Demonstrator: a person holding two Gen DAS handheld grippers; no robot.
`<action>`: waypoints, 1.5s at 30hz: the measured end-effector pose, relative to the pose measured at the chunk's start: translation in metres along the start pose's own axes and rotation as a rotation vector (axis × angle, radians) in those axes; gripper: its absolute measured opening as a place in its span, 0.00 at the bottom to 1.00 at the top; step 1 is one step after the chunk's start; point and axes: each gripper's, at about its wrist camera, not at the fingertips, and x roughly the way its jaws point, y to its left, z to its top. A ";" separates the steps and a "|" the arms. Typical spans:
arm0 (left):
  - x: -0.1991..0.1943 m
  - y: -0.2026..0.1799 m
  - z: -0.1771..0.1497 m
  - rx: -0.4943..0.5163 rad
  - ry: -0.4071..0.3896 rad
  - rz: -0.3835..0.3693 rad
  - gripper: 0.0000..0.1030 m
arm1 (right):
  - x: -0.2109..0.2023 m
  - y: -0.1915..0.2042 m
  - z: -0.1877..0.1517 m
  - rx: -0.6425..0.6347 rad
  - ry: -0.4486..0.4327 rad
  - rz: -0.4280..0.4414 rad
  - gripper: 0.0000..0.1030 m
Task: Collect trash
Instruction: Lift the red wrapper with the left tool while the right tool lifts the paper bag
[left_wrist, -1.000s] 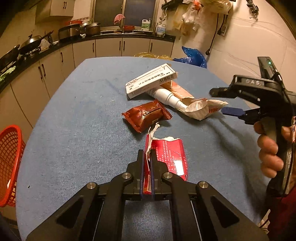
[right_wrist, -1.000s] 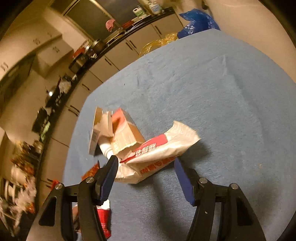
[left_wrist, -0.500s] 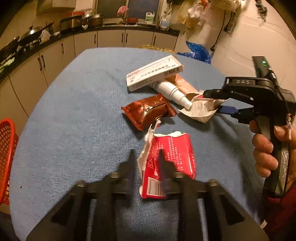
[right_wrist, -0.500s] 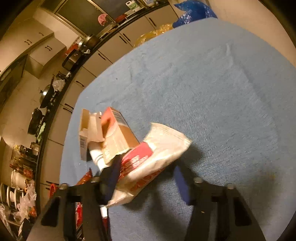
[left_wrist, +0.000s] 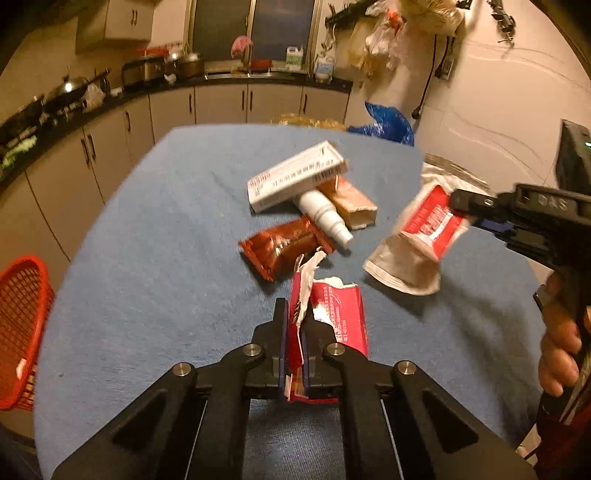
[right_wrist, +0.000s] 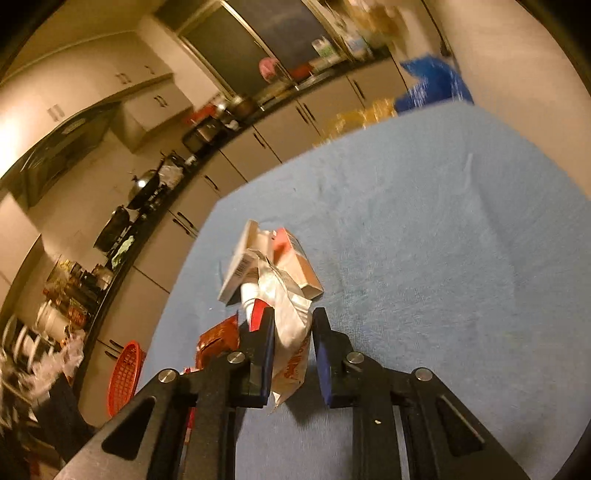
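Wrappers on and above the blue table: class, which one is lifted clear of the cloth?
The white-and-red pouch, pinched in the right gripper, hangs above the table. The brown wrapper lies flat; the torn red wrapper sits in the left gripper.

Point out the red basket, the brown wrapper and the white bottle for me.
red basket (left_wrist: 22, 325), left wrist view, on its mesh wall.
brown wrapper (left_wrist: 284, 247), left wrist view, on the middle of its face.
white bottle (left_wrist: 325, 214), left wrist view, on its body below the white box.

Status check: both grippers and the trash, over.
Left gripper shut on red wrapper. Right gripper holds white pouch, lifted. Boxes, bottle, brown packet remain. Basket left.
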 end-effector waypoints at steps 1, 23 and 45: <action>-0.002 -0.001 0.000 0.004 -0.007 0.008 0.05 | -0.009 0.006 -0.004 -0.032 -0.023 -0.013 0.20; -0.040 0.007 -0.001 0.000 -0.071 0.045 0.05 | -0.043 0.052 -0.032 -0.185 -0.086 -0.030 0.20; -0.050 0.013 0.000 -0.011 -0.087 0.042 0.05 | -0.038 0.063 -0.040 -0.224 -0.067 -0.045 0.20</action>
